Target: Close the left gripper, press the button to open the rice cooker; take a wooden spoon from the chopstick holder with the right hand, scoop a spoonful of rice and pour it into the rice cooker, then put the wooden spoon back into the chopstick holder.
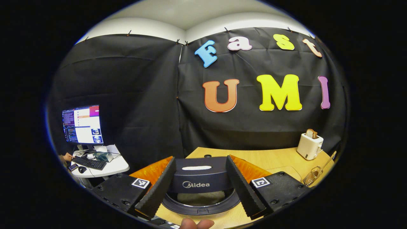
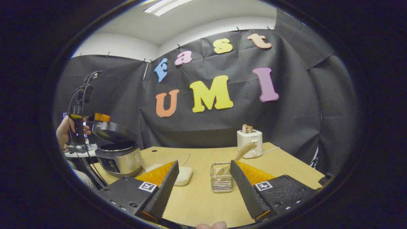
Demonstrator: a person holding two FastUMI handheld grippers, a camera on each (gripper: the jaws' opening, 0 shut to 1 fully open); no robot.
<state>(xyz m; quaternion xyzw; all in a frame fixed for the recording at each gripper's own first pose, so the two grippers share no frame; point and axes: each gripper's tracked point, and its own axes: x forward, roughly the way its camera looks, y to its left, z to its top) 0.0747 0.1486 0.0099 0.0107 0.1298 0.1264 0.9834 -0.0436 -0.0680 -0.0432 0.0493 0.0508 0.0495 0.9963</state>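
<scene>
The rice cooker stands at the table's left end with its dark lid swung up and the inner pot's rim showing below. My left gripper hovers open right over it, a finger on each side of the lid; a hand holds the left gripper above the cooker. The wire chopstick holder stands mid-table with the wooden spoon leaning out of it. My right gripper is open, low over the table just short of the holder, nothing between its fingers.
A white rice container with a clear lid sits between cooker and holder. A white toaster with bread stands at the back. Left of the table, a side desk carries a monitor and keyboard. The chopstick holder is near the table's right edge.
</scene>
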